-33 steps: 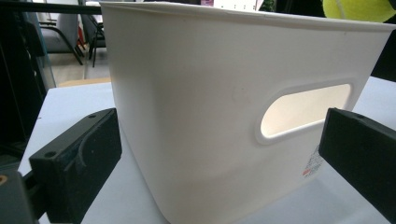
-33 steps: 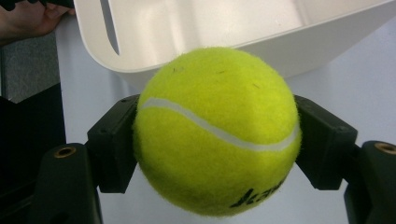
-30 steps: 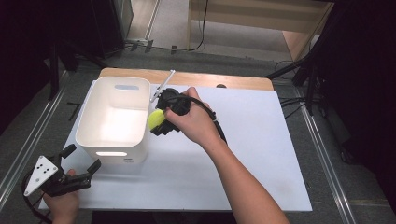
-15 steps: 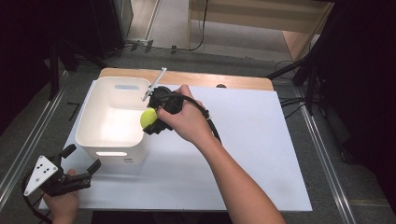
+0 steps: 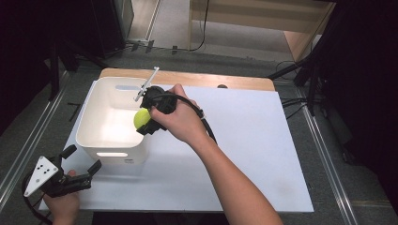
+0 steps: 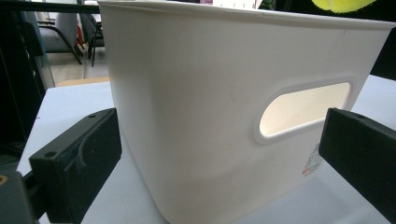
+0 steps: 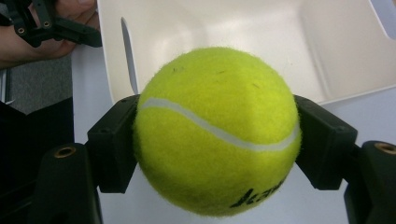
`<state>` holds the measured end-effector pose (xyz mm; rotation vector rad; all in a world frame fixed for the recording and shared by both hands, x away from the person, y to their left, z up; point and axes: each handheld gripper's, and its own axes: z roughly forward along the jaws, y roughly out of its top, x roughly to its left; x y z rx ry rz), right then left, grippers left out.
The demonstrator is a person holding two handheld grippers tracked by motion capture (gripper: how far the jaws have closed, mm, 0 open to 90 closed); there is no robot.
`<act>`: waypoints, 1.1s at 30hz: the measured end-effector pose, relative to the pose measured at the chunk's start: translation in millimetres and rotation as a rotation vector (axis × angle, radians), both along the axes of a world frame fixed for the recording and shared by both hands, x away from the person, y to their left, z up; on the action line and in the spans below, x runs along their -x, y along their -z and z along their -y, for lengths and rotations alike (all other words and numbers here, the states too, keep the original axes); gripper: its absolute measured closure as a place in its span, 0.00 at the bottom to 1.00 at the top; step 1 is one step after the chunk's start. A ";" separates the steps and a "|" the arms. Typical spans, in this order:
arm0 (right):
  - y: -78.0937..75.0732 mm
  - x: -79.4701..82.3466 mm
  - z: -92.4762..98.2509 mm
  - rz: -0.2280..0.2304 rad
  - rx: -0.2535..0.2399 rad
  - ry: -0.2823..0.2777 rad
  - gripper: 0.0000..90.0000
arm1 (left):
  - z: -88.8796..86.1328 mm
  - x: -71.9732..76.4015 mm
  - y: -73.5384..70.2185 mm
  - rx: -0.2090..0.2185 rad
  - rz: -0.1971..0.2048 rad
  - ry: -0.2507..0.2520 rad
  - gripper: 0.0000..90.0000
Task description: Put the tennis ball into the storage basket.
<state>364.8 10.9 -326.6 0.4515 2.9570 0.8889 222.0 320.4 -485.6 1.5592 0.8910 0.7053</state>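
Note:
My right gripper (image 5: 143, 121) is shut on a yellow-green tennis ball (image 5: 141, 118) and holds it over the right rim of a white plastic bin (image 5: 94, 140). Seen along the right gripper's own jaws, the tennis ball (image 7: 217, 133) sits clamped between both pads above the bin's bare inside (image 7: 243, 37). My left gripper (image 5: 80, 164) rests open at the table's near left corner, pointing at the bin's front wall. In the left gripper view the bin's wall (image 6: 196, 102) with its handle slot stands close between the spread jaws, and the tennis ball (image 6: 343, 4) peeks over the rim.
A white sheet (image 5: 244, 154) covers the table, and a strip of wooden edge (image 5: 211, 80) shows at the back. Dark stands and cables ring the table. The other hand with its gripper (image 7: 49, 23) shows at the upper left of the right gripper view.
My right gripper has carried the tennis ball leftward, from beside the bin's right wall to over its rim. The left gripper has stayed put.

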 end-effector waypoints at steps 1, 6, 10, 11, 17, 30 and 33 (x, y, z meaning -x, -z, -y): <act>0.2 -0.1 -1.9 -0.005 0.001 0.002 0.26 | -0.2 0.0 -0.1 0.000 -0.001 0.002 0.00; 1.1 -1.7 -11.1 -0.007 0.003 -0.013 0.26 | -0.3 -0.1 0.1 0.002 0.001 -0.001 0.00; -1.1 -1.5 -20.4 -0.008 0.002 -0.021 0.26 | -0.5 -0.4 0.1 0.005 0.001 -0.003 0.00; -0.7 -1.9 -22.6 -0.007 -0.002 -0.028 0.26 | -0.5 -0.5 0.2 0.009 0.003 -0.002 0.00; 4.5 -4.3 -34.4 -0.009 0.011 -0.038 0.26 | -1.0 -0.3 0.2 0.008 0.002 -0.003 0.00; 18.6 -7.8 -51.7 -0.009 0.048 -0.059 0.26 | -0.6 -0.5 0.2 0.008 0.004 0.000 0.00; 21.5 -7.7 -53.9 -0.009 0.058 -0.065 0.26 | -0.4 -0.3 0.2 0.004 0.004 0.000 0.00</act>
